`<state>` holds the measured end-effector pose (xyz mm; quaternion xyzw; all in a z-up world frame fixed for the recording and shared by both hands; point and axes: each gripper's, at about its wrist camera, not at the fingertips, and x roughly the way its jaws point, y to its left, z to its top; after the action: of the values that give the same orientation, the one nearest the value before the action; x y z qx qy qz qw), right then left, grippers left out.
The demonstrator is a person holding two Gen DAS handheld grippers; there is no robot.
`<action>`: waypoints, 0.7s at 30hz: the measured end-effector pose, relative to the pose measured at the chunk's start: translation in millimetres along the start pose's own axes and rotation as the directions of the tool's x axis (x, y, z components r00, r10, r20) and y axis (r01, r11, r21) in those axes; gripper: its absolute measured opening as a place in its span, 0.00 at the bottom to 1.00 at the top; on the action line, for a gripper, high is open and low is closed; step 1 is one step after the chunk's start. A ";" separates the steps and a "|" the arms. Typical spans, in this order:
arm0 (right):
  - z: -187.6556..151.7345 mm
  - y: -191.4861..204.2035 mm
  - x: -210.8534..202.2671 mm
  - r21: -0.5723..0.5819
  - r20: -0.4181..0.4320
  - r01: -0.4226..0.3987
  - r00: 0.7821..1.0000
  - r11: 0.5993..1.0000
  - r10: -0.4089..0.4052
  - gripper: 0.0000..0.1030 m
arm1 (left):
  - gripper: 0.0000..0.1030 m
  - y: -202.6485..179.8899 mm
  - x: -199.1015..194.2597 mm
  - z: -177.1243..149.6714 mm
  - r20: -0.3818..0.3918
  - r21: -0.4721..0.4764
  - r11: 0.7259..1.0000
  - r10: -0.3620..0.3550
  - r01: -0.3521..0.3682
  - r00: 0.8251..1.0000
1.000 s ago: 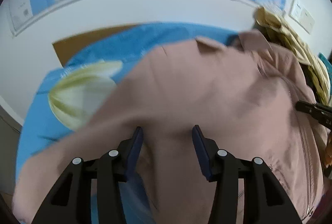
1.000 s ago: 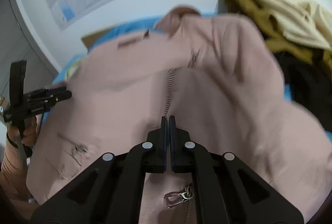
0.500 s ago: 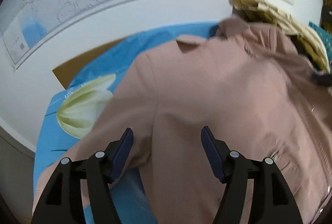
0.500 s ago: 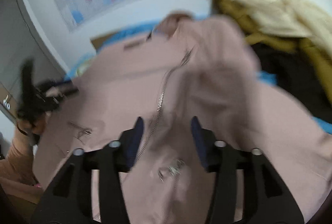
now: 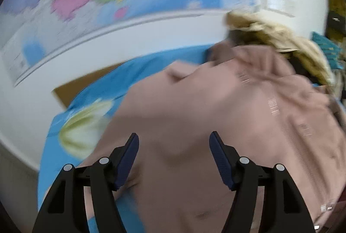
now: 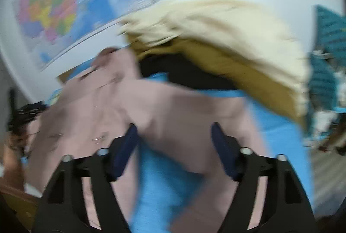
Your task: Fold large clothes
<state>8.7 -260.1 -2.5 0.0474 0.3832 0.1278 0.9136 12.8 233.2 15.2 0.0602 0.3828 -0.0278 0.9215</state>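
Left wrist view: the left gripper (image 5: 174, 154) stands half-spread over the pink jacket (image 5: 216, 125), clasping nothing; its jaws widened a moment ago and now rest.

Right wrist view: the right gripper (image 6: 174, 144), clamped on the jacket's zipper edge a second ago, has just been opening wide, released. A sleeve (image 6: 194, 120) lies ahead between its jaws on the blue sheet (image 6: 164, 189); probably the next fold.

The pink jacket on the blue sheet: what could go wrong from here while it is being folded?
1. The pink jacket reaches the pile of clothes at the far side; a fold could drag on it.
2. A sleeve lies out across the blue sheet, so the fold may come out uneven.
3. Both hand-held grippers, left and right, are open with the right one's jaws just opened, so nothing holds the cloth flat.
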 end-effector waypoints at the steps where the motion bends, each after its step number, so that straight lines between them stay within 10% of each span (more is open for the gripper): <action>1: -3.6 -14.2 1.2 0.037 -0.014 0.010 1.000 0.999 -0.009 0.83 | 0.65 -10.3 0.1 6.4 0.007 0.015 0.999 -0.038 0.038 0.999; 8: -21.6 -44.8 51.8 0.091 -0.148 0.075 0.987 0.993 -0.060 0.77 | 0.65 -79.6 28.1 36.8 -0.026 0.116 0.983 -0.142 0.144 0.990; 10: -17.2 -50.2 51.1 0.094 -0.130 0.044 0.991 0.995 -0.032 0.48 | 0.65 -97.6 36.3 42.7 -0.044 0.137 0.976 -0.166 0.171 0.985; 11: -15.3 -53.0 48.5 0.101 -0.132 0.020 0.991 0.995 -0.007 0.09 | 0.65 -102.7 38.4 43.5 -0.050 0.143 0.973 -0.174 0.180 0.983; 12: -11.4 -58.0 39.7 0.110 -0.110 0.010 0.994 0.994 0.002 0.04 | 0.65 -109.7 41.8 45.2 -0.058 0.149 0.970 -0.185 0.192 0.981; 16: 14.1 -72.6 -24.6 0.141 0.060 -0.076 0.996 0.987 0.068 0.03 | 0.65 -124.5 51.6 46.7 -0.089 0.163 0.960 -0.215 0.227 0.973; 21: 39.0 -61.9 -99.0 0.092 0.243 -0.236 0.947 0.967 0.208 0.03 | 0.65 -134.1 63.5 52.2 -0.128 0.145 0.951 -0.255 0.272 0.959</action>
<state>-18.0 -346.0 81.6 0.1596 0.2732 0.2001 0.9273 81.2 93.1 -5.3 0.0841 0.4331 -0.1780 0.8796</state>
